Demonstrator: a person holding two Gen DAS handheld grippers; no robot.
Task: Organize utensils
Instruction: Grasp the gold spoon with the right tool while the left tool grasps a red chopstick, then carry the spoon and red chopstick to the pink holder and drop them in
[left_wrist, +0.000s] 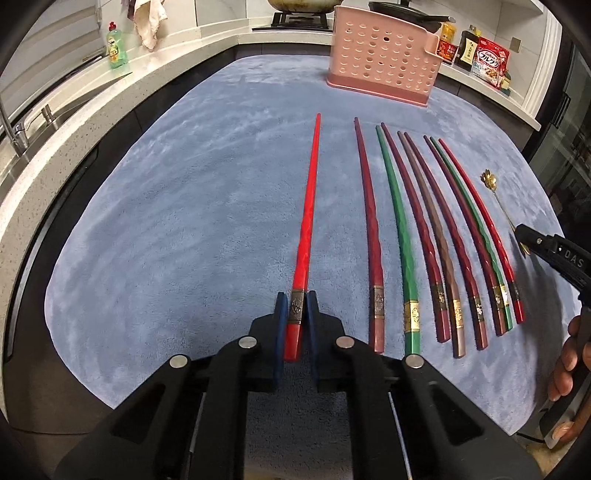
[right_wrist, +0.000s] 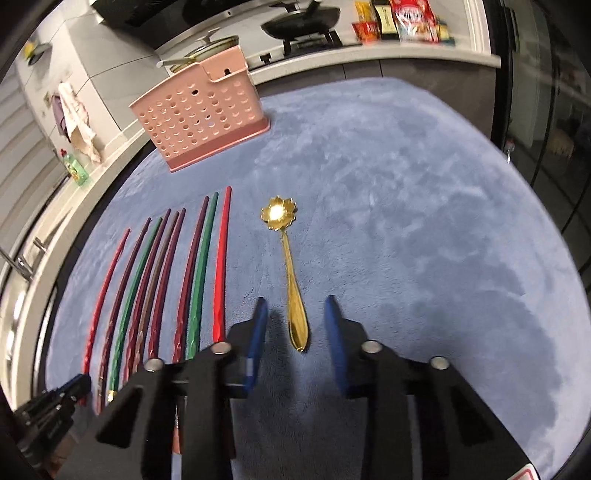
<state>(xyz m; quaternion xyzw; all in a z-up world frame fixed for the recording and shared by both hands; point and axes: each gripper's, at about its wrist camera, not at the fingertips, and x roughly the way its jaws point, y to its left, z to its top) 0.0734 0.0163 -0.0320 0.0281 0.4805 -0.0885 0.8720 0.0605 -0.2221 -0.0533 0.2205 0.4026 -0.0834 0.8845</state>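
A bright red chopstick (left_wrist: 308, 221) lies on the blue cloth (left_wrist: 184, 221), apart from a row of several red, maroon, green and brown chopsticks (left_wrist: 436, 240). My left gripper (left_wrist: 296, 308) has its blue pads on both sides of the red chopstick's banded end, nearly closed on it; it still lies on the cloth. A gold flower-shaped spoon (right_wrist: 290, 269) lies right of the chopstick row (right_wrist: 166, 277). My right gripper (right_wrist: 295, 317) is open, its fingers either side of the spoon's handle end. The right gripper also shows in the left wrist view (left_wrist: 554, 254).
A pink perforated utensil holder (left_wrist: 384, 59) stands at the far edge of the cloth; it also shows in the right wrist view (right_wrist: 199, 114). A counter with a green bottle (left_wrist: 117, 48), stove, pans and food packets (left_wrist: 487, 62) runs behind. A sink (left_wrist: 22, 125) is at left.
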